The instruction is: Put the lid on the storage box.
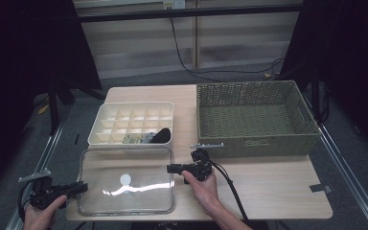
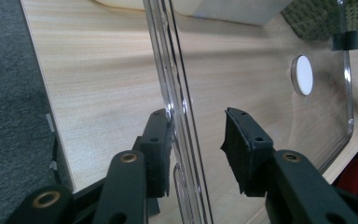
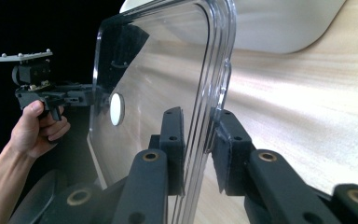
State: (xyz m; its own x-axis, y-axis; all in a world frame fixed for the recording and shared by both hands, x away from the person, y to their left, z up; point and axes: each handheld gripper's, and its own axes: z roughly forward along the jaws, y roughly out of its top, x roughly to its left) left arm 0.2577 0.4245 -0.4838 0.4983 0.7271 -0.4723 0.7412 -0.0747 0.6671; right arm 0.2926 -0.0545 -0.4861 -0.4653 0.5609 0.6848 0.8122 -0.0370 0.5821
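Observation:
A clear plastic lid [image 1: 124,194] with a white round disc [image 1: 125,179] at its middle lies at the table's front left. My left gripper [image 1: 82,188] reaches in at its left edge. In the left gripper view the lid's rim [image 2: 179,107] stands between the jaws of the left gripper [image 2: 196,140]: one pad rests against it, the other stands off it. My right gripper [image 1: 170,168] is at the lid's right edge. In the right gripper view the right gripper [image 3: 199,140] has both pads pressed on the rim [image 3: 214,70].
A white compartment box [image 1: 106,115] stands just behind the lid, with a dark item [image 1: 162,135] and a greenish one in its front cells. An empty green woven basket [image 1: 256,143] takes the table's back right. Bare wooden tabletop [image 1: 273,187] lies at the front right.

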